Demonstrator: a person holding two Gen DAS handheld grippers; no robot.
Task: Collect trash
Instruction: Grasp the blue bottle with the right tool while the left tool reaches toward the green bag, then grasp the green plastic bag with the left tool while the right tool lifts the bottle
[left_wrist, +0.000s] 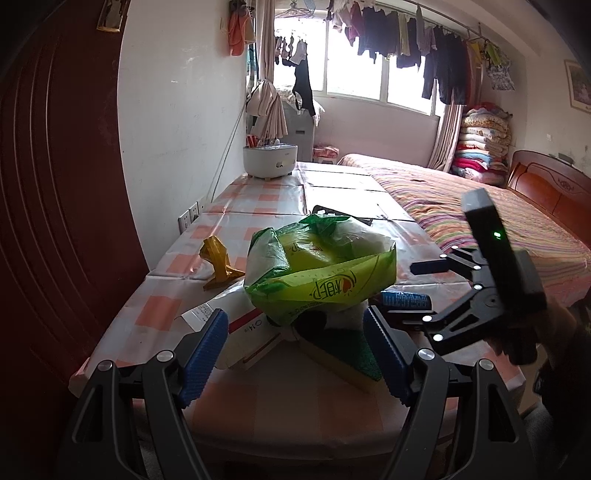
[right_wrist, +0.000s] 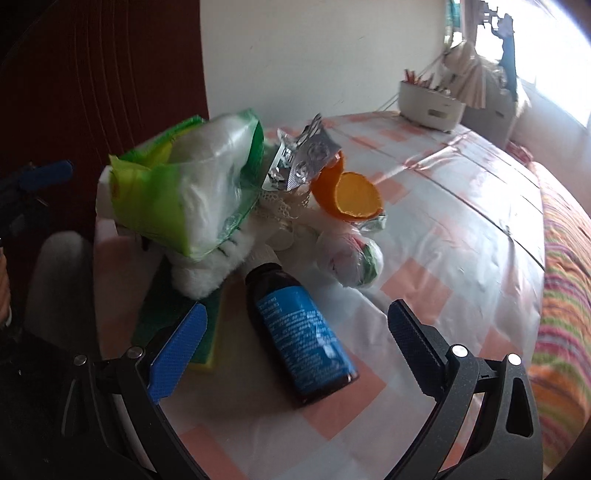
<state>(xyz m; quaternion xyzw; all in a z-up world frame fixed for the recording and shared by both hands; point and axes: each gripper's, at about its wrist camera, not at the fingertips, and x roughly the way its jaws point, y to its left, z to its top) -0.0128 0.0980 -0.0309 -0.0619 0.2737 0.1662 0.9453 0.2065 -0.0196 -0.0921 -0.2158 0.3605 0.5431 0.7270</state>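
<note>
A pile of trash lies on the checked tablecloth (left_wrist: 258, 206): a green plastic bag (left_wrist: 317, 273) (right_wrist: 192, 184), a yellow wrapper (left_wrist: 218, 266), a white carton (left_wrist: 240, 328), a green sponge (left_wrist: 343, 354) (right_wrist: 170, 306), foil blister packs (right_wrist: 306, 155), orange peel (right_wrist: 351, 195) and a crumpled wrapper ball (right_wrist: 351, 262). My left gripper (left_wrist: 295, 350) is open just before the bag and sponge, holding nothing. My right gripper (right_wrist: 297, 309) (left_wrist: 399, 291) is open, tilted down over a dark bottle with a blue label (right_wrist: 303, 339) (left_wrist: 404, 299). The bottle lies between its fingers, untouched.
A white appliance (left_wrist: 269, 158) (right_wrist: 432, 107) stands at the table's far end by the wall. A bed with a striped cover (left_wrist: 480, 206) (right_wrist: 561, 295) runs along the table's right side. A dark red door (left_wrist: 55, 184) stands to the left. A wall socket (left_wrist: 188, 218) sits beside the table.
</note>
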